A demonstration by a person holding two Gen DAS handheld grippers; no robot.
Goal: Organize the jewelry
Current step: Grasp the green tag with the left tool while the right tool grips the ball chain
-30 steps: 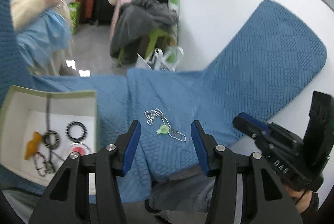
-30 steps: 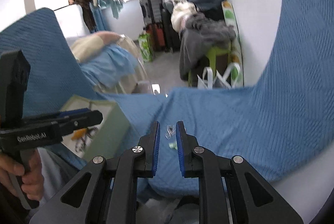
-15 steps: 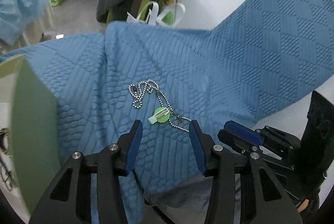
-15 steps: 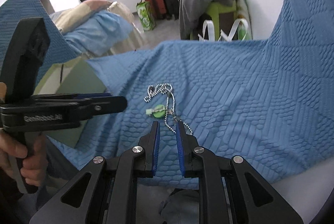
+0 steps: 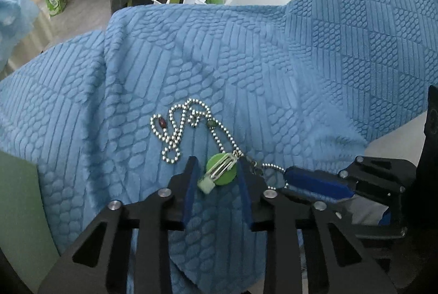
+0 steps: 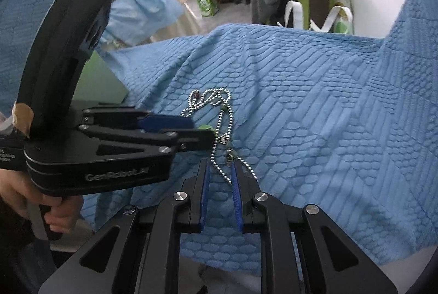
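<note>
Silver chain [image 5: 189, 127] partly hidden by left gripper [image 5: 217, 179], clasp blurred

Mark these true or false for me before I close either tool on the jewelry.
1. The green clip lies between the left tool's jaws. True; those jaws have just been closing, and a gap shows beside the clip.
2. The right tool holds the ball chain clear of the blanket. False: the chain lies on the blue blanket, running ungripped between narrowly parted jaws.
3. The chain lies stretched out straight. False: its far end is bunched in loops.
4. A dark red bead sits on the chain. True.
</note>
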